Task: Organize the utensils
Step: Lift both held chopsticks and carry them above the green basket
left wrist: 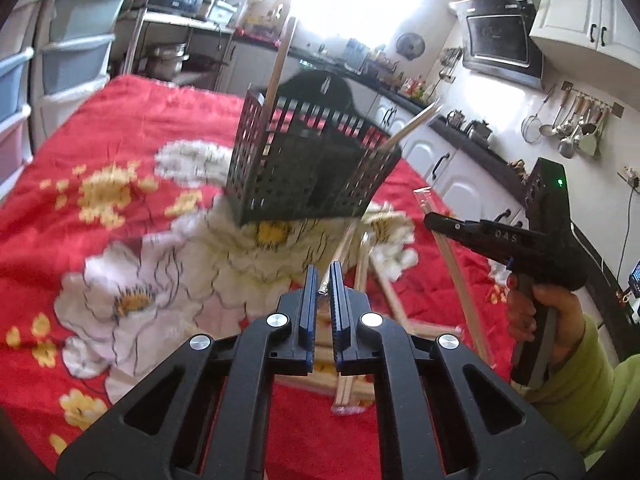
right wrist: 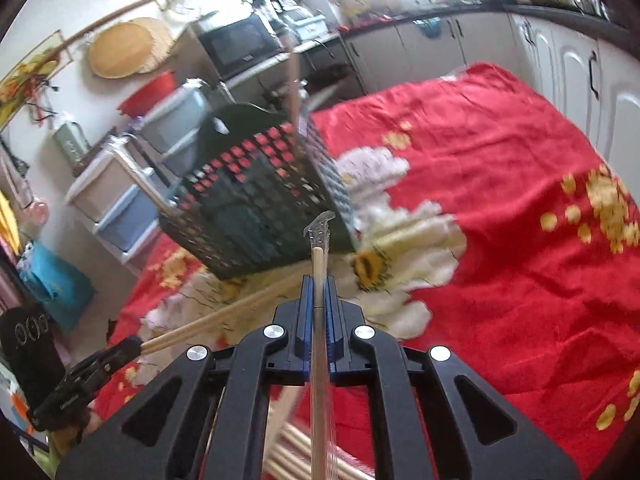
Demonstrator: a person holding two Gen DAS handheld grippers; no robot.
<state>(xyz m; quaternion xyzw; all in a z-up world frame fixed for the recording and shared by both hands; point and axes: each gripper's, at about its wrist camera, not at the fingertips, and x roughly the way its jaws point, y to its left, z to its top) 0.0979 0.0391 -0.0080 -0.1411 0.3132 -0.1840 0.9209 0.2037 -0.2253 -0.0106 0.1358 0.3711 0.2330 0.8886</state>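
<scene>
My left gripper (left wrist: 323,280) is clamped on a wrapped wooden chopstick (left wrist: 322,289); my right gripper (right wrist: 319,292) pinches another plastic-sleeved chopstick (right wrist: 319,256). Just ahead of both stands the black perforated plastic utensil basket (left wrist: 304,164), two sticks already inside. Beneath my jaws more loose chopsticks (left wrist: 362,276) lie on the red floral cloth (left wrist: 160,120) — early going, most still left.

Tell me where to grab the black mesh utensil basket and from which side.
Take the black mesh utensil basket by its top rim on the near wall, coming from above with one finger inside and one outside. The wall is thin and the mouth open, and that side looks free, since the chopsticks already inside lean at the far and side corners. Both grippers are occupied now.
</scene>
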